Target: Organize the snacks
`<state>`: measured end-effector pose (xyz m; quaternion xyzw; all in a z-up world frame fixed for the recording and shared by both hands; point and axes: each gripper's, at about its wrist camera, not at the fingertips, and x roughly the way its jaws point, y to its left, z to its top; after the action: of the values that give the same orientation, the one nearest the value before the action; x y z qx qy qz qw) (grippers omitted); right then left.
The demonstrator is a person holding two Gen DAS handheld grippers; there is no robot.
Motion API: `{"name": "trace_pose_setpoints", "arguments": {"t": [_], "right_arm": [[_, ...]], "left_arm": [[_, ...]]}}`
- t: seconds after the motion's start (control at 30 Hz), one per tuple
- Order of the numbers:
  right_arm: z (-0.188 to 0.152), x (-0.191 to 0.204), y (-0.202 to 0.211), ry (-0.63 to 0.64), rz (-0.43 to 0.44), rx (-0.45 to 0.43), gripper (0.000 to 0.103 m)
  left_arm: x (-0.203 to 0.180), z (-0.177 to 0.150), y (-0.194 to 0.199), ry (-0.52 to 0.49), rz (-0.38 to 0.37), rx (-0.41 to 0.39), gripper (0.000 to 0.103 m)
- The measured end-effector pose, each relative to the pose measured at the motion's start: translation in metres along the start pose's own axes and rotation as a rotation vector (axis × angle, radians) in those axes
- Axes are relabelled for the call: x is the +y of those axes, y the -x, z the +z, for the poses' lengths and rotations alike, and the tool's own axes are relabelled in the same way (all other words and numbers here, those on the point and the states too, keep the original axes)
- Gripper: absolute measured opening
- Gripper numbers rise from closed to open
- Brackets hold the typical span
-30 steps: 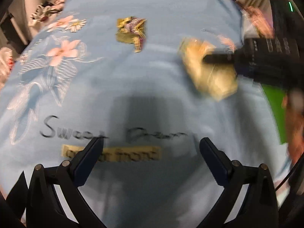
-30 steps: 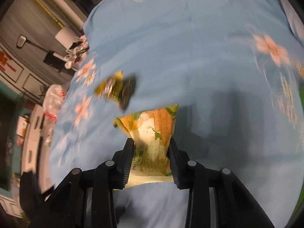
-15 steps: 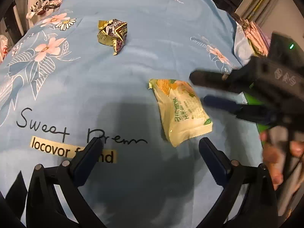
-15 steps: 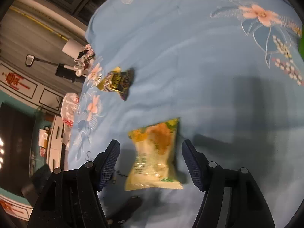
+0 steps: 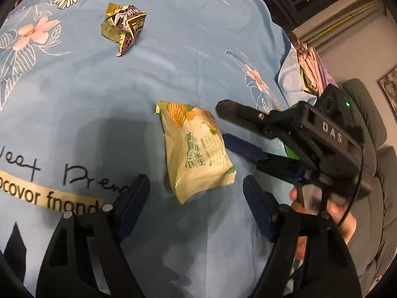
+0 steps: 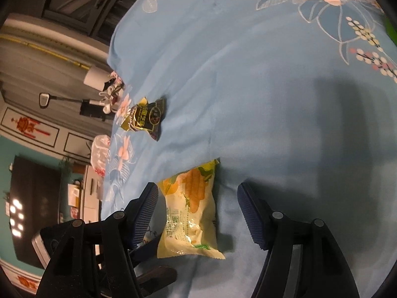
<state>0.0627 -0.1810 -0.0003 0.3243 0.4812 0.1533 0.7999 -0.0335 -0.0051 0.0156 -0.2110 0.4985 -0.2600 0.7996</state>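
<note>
A yellow corn snack packet (image 5: 196, 149) lies flat on the light blue bedsheet (image 5: 173, 62); it also shows in the right wrist view (image 6: 191, 213). A crumpled dark purple and gold snack packet (image 5: 124, 24) lies farther off, and shows in the right wrist view (image 6: 146, 119). My left gripper (image 5: 196, 198) is open, its fingers just short of the yellow packet on either side. My right gripper (image 6: 198, 213) is open around the yellow packet's near end, not touching it; it shows from the side in the left wrist view (image 5: 223, 121).
The sheet carries pink flower prints (image 5: 29, 32) and black lettering (image 5: 49, 198). A grey sofa (image 5: 372, 124) stands at the right. Beyond the bed's far edge are white objects (image 6: 109, 96) and a cabinet (image 6: 82, 193).
My right gripper opened and let go of the yellow packet, which now lies on the sheet. My left gripper moved closer to the packet.
</note>
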Motion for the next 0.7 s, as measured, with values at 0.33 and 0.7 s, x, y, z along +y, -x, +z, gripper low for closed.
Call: {"name": "trace_pose_setpoints", "arguments": {"t": [0.33,0.7], "right_arm": [[-0.006,0.014,-0.017,0.104,-0.088,0.002,0.027],[-0.012,0.024,0.003,0.151,-0.084,-0.073,0.014]], "left_arm": [[0.002,0.000,0.001,-0.009,0.088,-0.035,0.029],[-0.015,0.010,0.008,-0.028,0.028,-0.066,0.009]]}}
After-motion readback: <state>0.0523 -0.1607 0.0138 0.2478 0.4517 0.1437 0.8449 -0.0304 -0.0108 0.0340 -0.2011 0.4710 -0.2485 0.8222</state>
